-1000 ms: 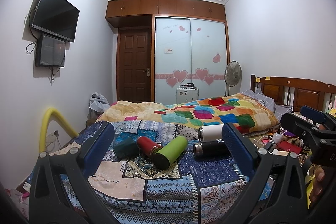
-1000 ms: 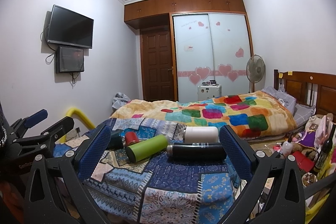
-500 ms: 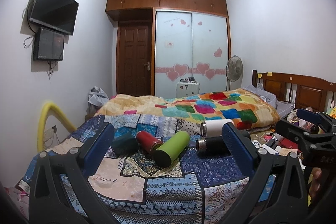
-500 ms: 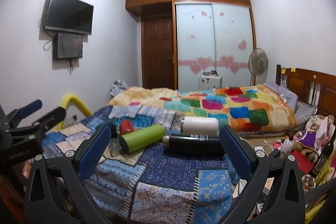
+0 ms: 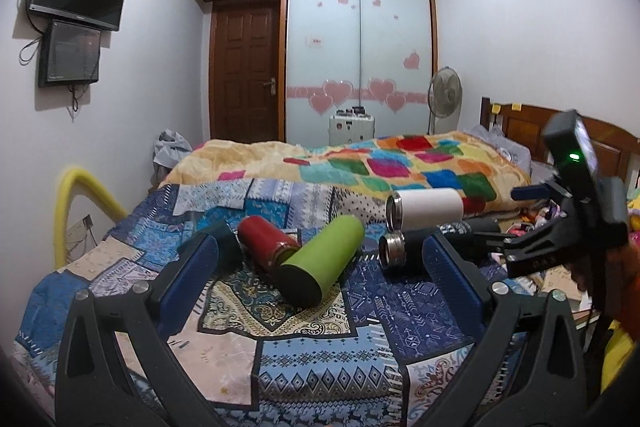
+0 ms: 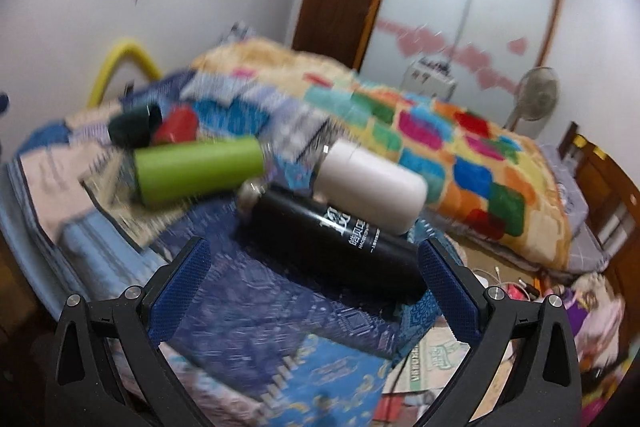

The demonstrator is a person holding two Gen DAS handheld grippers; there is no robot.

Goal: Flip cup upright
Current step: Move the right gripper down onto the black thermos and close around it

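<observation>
Several cups lie on their sides on a patchwork quilt (image 5: 320, 355): a dark green cup (image 5: 224, 235), a red cup (image 5: 266, 245), a light green cup (image 5: 322, 263), a white cup (image 5: 426, 207) and a black cup (image 5: 404, 251). My left gripper (image 5: 320, 283) is open and empty, hovering short of the light green cup. My right gripper (image 6: 316, 291) is open and empty, close over the black cup (image 6: 340, 247), with the white cup (image 6: 372, 187) just behind. The right gripper also shows at the right of the left wrist view (image 5: 560, 227). The right wrist view is blurred.
A colourful blanket (image 5: 380, 167) covers the bed behind the quilt. A yellow curved tube (image 5: 80, 203) stands at the left. Clutter lies on the floor at the right (image 6: 540, 291). A wooden headboard (image 5: 520, 123), a fan (image 5: 444, 95) and a wardrobe (image 5: 360, 59) are at the back.
Both grippers have moved closer to the cups. The right gripper has swung in fast and tilted, now near the black cup; its view is blurred. Both stay open.
</observation>
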